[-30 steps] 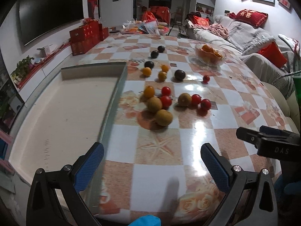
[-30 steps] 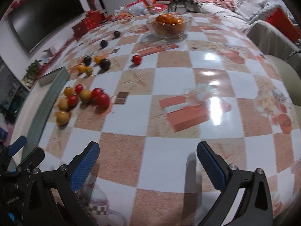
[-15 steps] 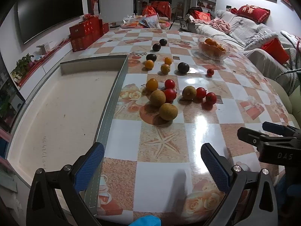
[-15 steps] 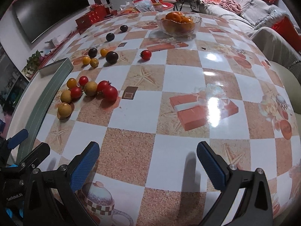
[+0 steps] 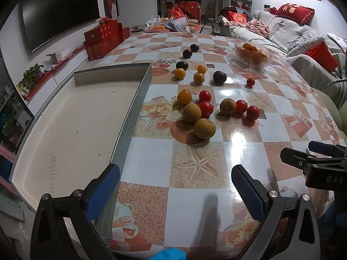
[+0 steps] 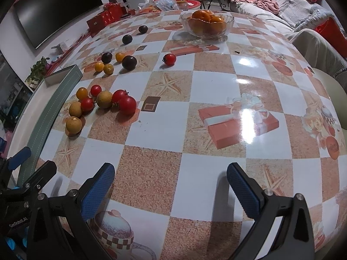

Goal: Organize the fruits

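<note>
We held both the left gripper and right gripper spread and empty; on the glossy counter, any nudge could roll the clustered fruits.

Black television, red boxes, grey sofa beyond.

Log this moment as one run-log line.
left gripper: open, empty | right gripper: open, empty | loose small round fruits: untouched on checkered tablecloth | large shallow tray: beside them
</note>
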Tool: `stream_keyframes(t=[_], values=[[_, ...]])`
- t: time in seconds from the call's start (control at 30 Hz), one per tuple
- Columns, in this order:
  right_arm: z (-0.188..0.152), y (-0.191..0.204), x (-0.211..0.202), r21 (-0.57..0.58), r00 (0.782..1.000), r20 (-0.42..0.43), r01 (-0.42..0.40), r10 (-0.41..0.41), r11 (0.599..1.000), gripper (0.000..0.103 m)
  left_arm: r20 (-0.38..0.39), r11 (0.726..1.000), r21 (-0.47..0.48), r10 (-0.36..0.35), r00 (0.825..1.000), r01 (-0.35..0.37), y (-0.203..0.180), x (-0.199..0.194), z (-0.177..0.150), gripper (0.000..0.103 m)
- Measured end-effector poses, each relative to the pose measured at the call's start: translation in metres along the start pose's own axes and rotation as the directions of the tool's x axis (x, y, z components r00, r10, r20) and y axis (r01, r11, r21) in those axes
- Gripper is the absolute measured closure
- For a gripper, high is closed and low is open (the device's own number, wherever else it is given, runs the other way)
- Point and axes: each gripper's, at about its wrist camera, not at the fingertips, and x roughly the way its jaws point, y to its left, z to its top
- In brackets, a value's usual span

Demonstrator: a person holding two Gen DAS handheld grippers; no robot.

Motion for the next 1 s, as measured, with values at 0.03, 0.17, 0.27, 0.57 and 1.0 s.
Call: stream_keyframes(t=[0.03, 0.17, 0.27, 0.57, 1.0], values=[[0.0, 0.0, 0.0, 0.0, 1.0, 0.0, 0.0, 0.0, 1.0, 0.0, 0.0, 1.0, 0.0, 0.001, 1.0, -0.001, 0.0, 0.001, 0.0, 0.0], [0.0, -0.003, 0.001, 0.007, 1.0, -0.002, -0.004, 0.004, 1.0, 0.0, -0.003, 1.0, 0.0, 0.006, 1.0, -0.006, -0.001, 0.002, 0.002, 0.0], [0.0, -0.004, 0.001, 0.011, 1.0, -0.003, -0.005, 0.005, 1.0, 0.0, -0.006, 1.0, 0.003, 0.002, 1.0, -0.002, -0.002, 0.003, 0.002, 0.0], [0.001, -0.008, 0.002, 0.02, 1.0, -0.003, -0.009, 0.009, 1.0, 0.0, -0.043, 1.0, -0.012, -0.022, 0.999, 0.021, -0.005, 0.011, 0.002, 0.0], [0.002, -0.012, 0.002, 0.022, 1.0, -0.001, -0.009, 0.009, 1.0, 0.0, -0.048, 1.0, -0.013, -0.02, 0.999, 0.019, -0.007, 0.013, 0.002, 0.0]])
